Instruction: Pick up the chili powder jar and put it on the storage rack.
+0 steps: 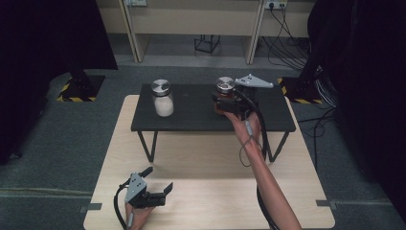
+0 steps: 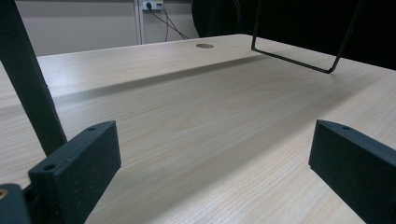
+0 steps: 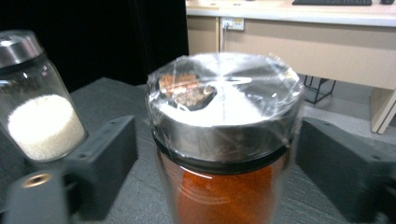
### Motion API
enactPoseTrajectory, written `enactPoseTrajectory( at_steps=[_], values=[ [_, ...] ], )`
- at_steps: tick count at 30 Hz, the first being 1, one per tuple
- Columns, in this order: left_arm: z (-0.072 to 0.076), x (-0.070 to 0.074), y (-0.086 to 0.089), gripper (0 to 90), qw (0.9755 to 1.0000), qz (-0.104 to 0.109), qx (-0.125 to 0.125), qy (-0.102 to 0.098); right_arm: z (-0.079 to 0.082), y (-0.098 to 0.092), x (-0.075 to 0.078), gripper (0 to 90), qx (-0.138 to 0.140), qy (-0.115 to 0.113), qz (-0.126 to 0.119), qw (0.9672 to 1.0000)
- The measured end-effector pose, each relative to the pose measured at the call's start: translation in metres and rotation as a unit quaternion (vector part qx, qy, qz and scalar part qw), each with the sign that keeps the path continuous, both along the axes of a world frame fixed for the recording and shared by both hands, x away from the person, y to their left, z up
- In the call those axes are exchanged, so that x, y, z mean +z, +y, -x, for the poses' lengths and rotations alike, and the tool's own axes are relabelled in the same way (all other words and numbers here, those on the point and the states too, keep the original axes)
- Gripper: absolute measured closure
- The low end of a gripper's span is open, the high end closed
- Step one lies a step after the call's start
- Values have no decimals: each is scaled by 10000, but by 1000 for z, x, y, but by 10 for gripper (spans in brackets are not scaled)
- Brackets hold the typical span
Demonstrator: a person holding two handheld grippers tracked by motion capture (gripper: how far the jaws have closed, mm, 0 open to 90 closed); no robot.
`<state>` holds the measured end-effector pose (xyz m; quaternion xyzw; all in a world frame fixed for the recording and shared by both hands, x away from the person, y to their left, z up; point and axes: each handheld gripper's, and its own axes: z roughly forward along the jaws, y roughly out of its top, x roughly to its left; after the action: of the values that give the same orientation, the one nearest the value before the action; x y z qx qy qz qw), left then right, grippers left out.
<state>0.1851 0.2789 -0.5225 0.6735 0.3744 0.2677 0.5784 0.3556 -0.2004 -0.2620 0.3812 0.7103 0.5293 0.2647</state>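
R gripper [image 1: 221, 103] sits at the black raised shelf [image 1: 191, 117], on its R half, with the jar of orange-red powder [image 1: 224, 92] between its jaws. In the R gripper view the jar [image 3: 224, 140] stands upright betw. the two black jaws, steel lid [image 3: 224, 100] wrapped in clear film; there's a visible gap on each side betw. jaw and glass, so jaws are apart and not pressing on it. Jar's base rests on the dark shelf top, not lifted. The person's R hand [image 1: 245, 123] and forearm reach up from the bottom edge of the high view to the shelf; the grey 3-cornered plate [image 1: 253, 81] sticks out just beyond the jar.

A 2nd jar, w/ white grains [image 1: 163, 98] and a steel lid, stands upright on the L half of the same shelf, well apart from the orange one; in the R gripper view it [image 3: 39, 102] shows at the L edge.

L gripper [image 1: 155, 189] lies low near the front L corner of the light wood table [image 1: 201, 163], held by the L hand [image 1: 136, 214]. Its jaws are wide apart w/ nothing betw. them; L gripper view shows bare wood tabletop [image 2: 210, 121] betw. them and a wire leg of the shelf [image 2: 299, 60] farther off.
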Motion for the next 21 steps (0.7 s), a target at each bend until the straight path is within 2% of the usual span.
enactPoseTrajectory(
  at_steps=[5,8,14,21],
  values=[
    [0,0,0,14,10000,-9,1,1,4,-10,-4,35,166,-98,-128,9997],
    [0,0,0,14,10000,-11,0,2,13,-12,-7,34,124,-174,-237,9995],
    [0,0,-1,15,10000,-17,0,0,28,-19,-7,17,275,-316,-56,9991],
    [0,1,-1,15,10000,-22,-1,3,41,-33,-14,15,408,-381,-140,9983]
  ],
)
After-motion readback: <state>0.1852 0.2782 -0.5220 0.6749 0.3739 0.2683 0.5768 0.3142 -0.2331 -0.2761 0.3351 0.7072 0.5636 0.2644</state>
